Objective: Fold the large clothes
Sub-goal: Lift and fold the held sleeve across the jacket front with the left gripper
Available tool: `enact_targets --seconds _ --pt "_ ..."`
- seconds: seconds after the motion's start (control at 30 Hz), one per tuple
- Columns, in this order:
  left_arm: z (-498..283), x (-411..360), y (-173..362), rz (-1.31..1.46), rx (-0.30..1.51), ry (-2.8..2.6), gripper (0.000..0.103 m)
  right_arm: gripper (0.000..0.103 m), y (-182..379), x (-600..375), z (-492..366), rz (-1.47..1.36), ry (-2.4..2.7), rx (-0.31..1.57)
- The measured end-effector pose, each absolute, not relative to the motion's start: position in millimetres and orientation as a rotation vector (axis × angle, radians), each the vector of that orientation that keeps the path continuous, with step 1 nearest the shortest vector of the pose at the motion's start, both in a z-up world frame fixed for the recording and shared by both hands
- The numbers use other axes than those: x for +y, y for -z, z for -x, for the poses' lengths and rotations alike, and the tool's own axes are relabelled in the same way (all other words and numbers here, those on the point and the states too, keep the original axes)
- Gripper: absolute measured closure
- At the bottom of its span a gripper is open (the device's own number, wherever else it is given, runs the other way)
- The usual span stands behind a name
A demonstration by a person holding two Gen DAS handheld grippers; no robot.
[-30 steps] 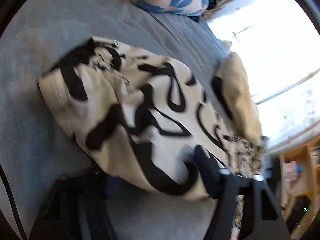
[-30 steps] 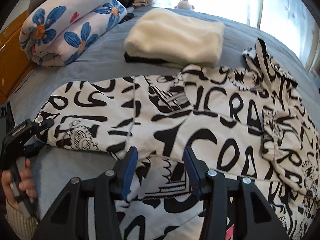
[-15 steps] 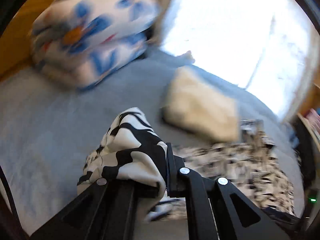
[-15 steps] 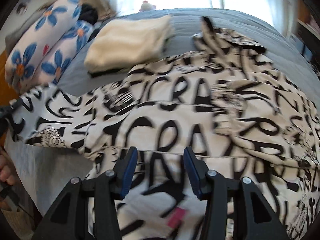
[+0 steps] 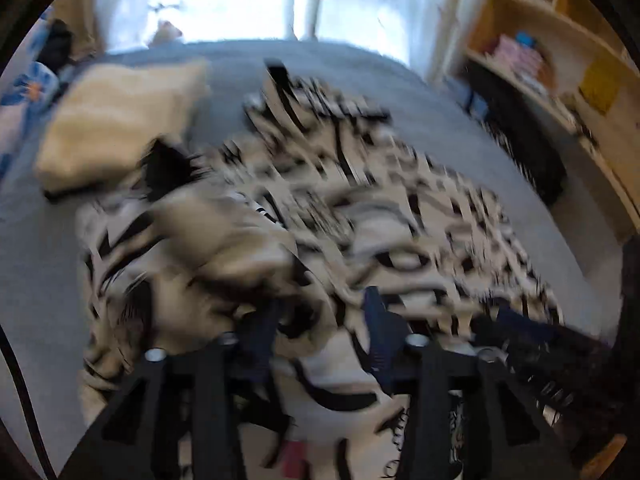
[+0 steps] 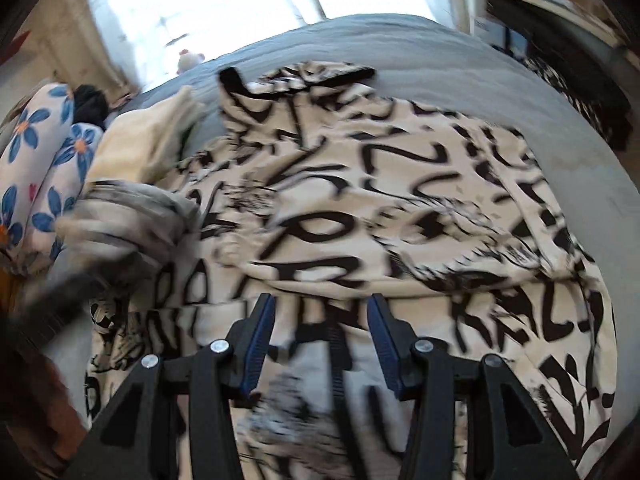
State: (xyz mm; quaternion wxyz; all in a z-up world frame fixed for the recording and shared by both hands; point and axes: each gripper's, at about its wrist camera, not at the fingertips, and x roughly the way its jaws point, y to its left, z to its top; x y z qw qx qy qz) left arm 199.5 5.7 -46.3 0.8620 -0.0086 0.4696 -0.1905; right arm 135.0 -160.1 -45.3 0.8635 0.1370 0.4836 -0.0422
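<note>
A large cream garment with black graffiti lettering lies spread on a grey bed; it also shows, blurred, in the left wrist view. My left gripper hovers over the garment's near left part with its jaws apart; a bunched fold of the cloth lies just ahead of its fingers. My right gripper is open and empty low over the garment's near edge. The blurred sleeve fold shows at the left of the right wrist view.
A folded cream garment lies at the bed's far left. Blue-flowered pillows are stacked beyond it. A wooden shelf unit stands to the right of the bed. A bright window is behind.
My left gripper was shut on the garment's sleeve and carried it across to the right; now its jaws stand apart and the fold lies on the garment. The right gripper stayed open.
</note>
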Motion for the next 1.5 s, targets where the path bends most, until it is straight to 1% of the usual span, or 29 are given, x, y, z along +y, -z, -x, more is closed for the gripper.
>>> enact_targets --seconds 0.03,0.13,0.23,0.27,0.33,0.57,0.7,0.83,1.0,1.1,1.13,1.17,1.2,1.23,1.33,1.43,1.5 --pt "-196 -3 57 0.004 1.011 0.403 0.051 0.055 49 -168 -133 -0.296 0.095 1.019" --pt "-189 -23 78 -0.045 1.080 0.416 0.051 0.055 56 -180 -131 -0.308 0.091 1.029" --pt "-178 -22 75 -0.049 1.081 0.417 0.050 0.055 60 -184 -131 -0.317 0.068 1.033" --pt "-171 -19 75 -0.048 1.076 0.412 0.048 0.055 61 -183 -133 -0.318 0.056 1.034" --pt "-159 -7 69 -0.042 1.067 0.382 0.043 0.055 62 -181 -134 -0.321 0.031 1.035" --pt "-158 43 42 0.042 1.038 0.252 0.043 0.055 62 -174 -152 -0.364 -0.073 1.058" --pt "-160 81 40 0.120 1.061 0.128 0.043 0.055 64 -178 -179 -0.426 -0.143 1.076" --pt "-163 116 52 0.238 1.104 0.080 0.042 0.055 79 -177 -208 -0.455 -0.166 1.130" --pt "-169 136 81 0.266 1.143 0.053 0.042 0.055 111 -167 -242 -0.502 -0.190 1.219" --pt "-176 141 97 0.271 1.168 0.048 0.042 0.055 125 -158 -255 -0.518 -0.198 1.241" --pt "-179 144 103 0.275 1.179 0.039 0.042 0.057 126 -154 -258 -0.517 -0.217 1.228" --pt "-181 144 107 0.278 1.185 0.030 0.042 0.064 124 -149 -260 -0.494 -0.233 1.219" --pt "-184 147 111 0.285 1.187 0.020 0.042 0.080 119 -143 -261 -0.451 -0.235 1.213" --pt "-186 149 114 0.291 1.187 0.008 0.042 0.090 114 -140 -261 -0.421 -0.234 1.201" --pt "-191 157 119 0.316 1.185 -0.006 0.042 0.095 70 -138 -253 -0.333 -0.249 1.057" --pt "-190 164 122 0.331 1.184 -0.014 0.042 0.095 33 -154 -234 -0.277 -0.185 0.920" --pt "-188 164 122 0.324 1.181 -0.004 0.042 0.095 27 -170 -222 -0.265 -0.141 0.891"
